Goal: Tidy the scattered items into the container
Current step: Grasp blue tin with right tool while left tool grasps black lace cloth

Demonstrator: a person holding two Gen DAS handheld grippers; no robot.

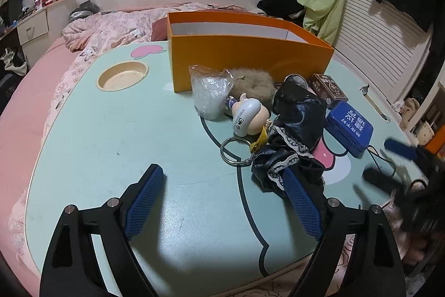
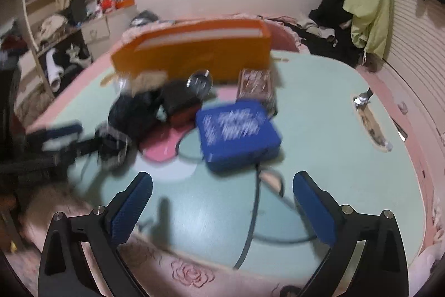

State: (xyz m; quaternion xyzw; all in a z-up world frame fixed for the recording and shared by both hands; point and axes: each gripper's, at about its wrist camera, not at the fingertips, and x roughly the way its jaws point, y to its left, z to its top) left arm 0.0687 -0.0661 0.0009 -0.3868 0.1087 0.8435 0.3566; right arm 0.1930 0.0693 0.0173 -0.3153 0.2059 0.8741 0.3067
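An orange box (image 1: 250, 52), open at the top, stands at the far side of the mint-green table (image 1: 111, 144). In front of it lie a bubble-wrap bag (image 1: 210, 93), a fur ball (image 1: 256, 82), a toy figure (image 1: 247, 116) on a key ring (image 1: 235, 151), a black lace-trimmed cloth (image 1: 294, 130), a small brown box (image 1: 328, 88) and a blue case (image 1: 350, 127). My left gripper (image 1: 222, 170) is open over bare table, its right finger at the cloth's near edge. My right gripper (image 2: 222, 177) is open, just short of the blue case (image 2: 236, 132); nothing is between its fingers.
A round cup recess (image 1: 122, 77) sits at the table's far left and a slot (image 2: 370, 124) near its right edge. A black cable (image 2: 253, 213) runs from the blue case towards me. The table rests on a pink quilted bed (image 1: 105, 29).
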